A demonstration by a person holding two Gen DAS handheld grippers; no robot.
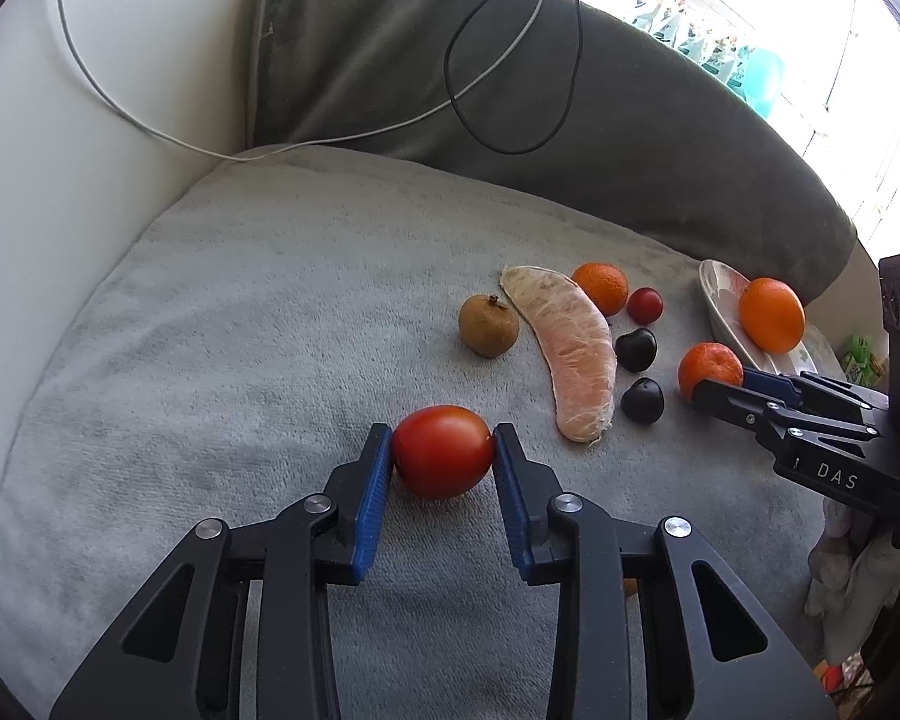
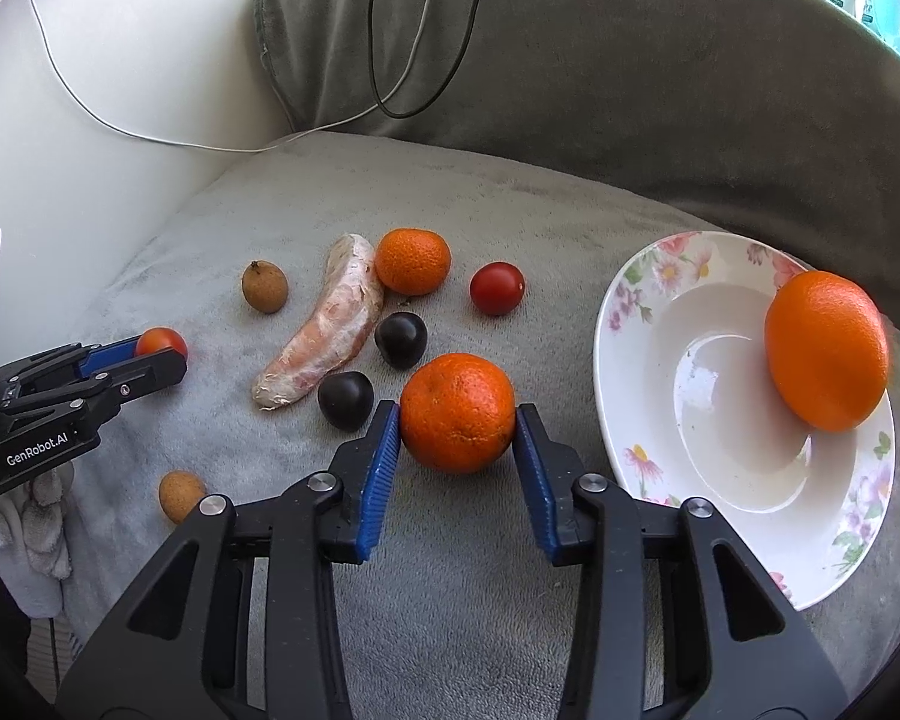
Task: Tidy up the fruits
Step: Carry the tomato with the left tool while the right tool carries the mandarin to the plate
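Nearest us, our left gripper (image 1: 443, 450) has its blue pads pressed against both sides of a red tomato (image 1: 443, 452) that rests on the grey blanket (image 1: 210, 360). Our right gripper (image 2: 457, 420) pinches a mandarin (image 2: 457, 413) the same way, its pads touching the fruit left and right, just beside the floral plate (image 2: 642, 468). On that plate's far rim sits a large orange (image 2: 827, 351). Beyond the held mandarin we see two dark plums (image 2: 401, 339), a peeled pomelo segment (image 2: 324, 330) lying lengthwise, a second mandarin (image 2: 413, 261) touching its far end, and a small cherry tomato (image 2: 497, 288) apart to the right. One brown longan (image 2: 264, 286) lies left of the segment; another (image 2: 180, 495) sits near our right gripper's left finger. White and black cables (image 1: 510, 90) trail over the sofa cushion behind.
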